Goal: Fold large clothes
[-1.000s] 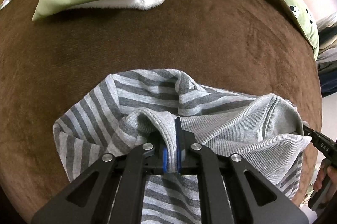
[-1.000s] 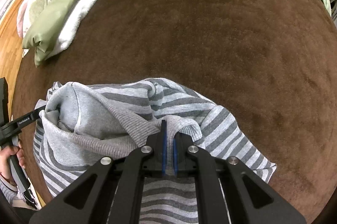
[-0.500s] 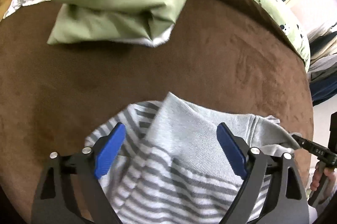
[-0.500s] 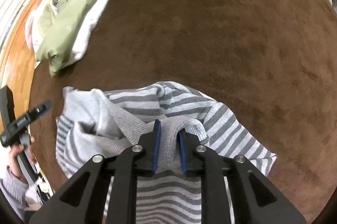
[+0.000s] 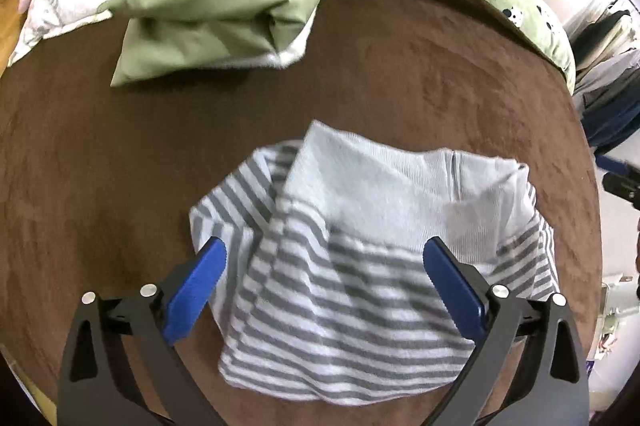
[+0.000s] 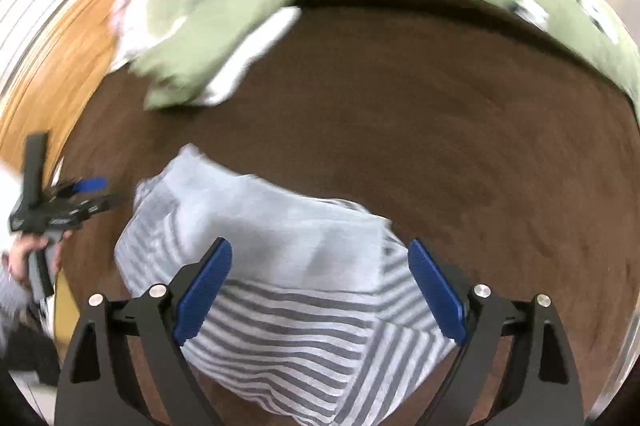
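The striped garment [image 5: 360, 266] lies in a folded bundle on the brown blanket [image 5: 120, 165] of the bed, near its front edge, with the plain grey ribbed part turned over on top of the stripes. Your left gripper [image 5: 324, 266] hangs above it and its jaws are opening, the blue fingers [image 5: 196, 290] wide on either side of the cloth and not pressing it. Your right gripper [image 6: 320, 278] is the same: jaws opening, nothing pinched between them, the garment loose below.

The step in hand seems to be the release after a fold. Lift both hands straight up, so that no finger catches a layer and drags the fold open. Before the next fold, check that the edges lie even; the left side of the bundle looks a little bunched. The green pillow [image 5: 224, 9] is well apart and gives you room to work.
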`<action>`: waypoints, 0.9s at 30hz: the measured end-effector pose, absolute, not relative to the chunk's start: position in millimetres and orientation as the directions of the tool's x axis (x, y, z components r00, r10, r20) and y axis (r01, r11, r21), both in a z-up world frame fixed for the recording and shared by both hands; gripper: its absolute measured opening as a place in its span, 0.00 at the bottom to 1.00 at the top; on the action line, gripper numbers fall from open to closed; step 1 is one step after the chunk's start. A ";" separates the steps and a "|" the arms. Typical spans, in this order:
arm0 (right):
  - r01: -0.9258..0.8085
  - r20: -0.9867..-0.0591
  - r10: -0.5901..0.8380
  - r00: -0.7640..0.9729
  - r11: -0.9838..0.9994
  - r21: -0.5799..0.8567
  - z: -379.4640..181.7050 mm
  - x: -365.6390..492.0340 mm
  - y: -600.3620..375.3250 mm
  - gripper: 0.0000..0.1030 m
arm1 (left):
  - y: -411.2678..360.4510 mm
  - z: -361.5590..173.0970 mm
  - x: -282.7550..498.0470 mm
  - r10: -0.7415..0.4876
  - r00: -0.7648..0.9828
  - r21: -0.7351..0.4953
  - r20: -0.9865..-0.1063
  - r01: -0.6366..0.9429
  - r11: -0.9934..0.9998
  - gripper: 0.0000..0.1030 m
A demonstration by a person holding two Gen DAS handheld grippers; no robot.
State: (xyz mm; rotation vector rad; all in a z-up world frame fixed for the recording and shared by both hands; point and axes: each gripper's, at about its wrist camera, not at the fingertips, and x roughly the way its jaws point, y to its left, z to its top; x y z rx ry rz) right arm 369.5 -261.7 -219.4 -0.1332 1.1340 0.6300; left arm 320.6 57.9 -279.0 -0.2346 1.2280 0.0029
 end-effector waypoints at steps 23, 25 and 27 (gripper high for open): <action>-0.827 -0.905 0.424 -0.036 0.495 0.265 -345.5 397.0 -33.9 0.30 | 60.8 -326.5 228.4 -0.056 0.366 -0.180 -0.929 -0.313 0.933 0.94; -0.838 -0.914 0.405 -0.034 0.487 0.247 -352.3 395.8 -31.7 0.13 | 62.5 -330.4 225.4 -0.066 0.371 -0.194 -0.926 -0.319 0.928 0.94; -0.843 -0.918 0.395 -0.030 0.484 0.236 -356.2 394.8 -28.8 0.07 | 62.8 -332.8 222.8 -0.071 0.374 -0.202 -0.925 -0.325 0.924 0.94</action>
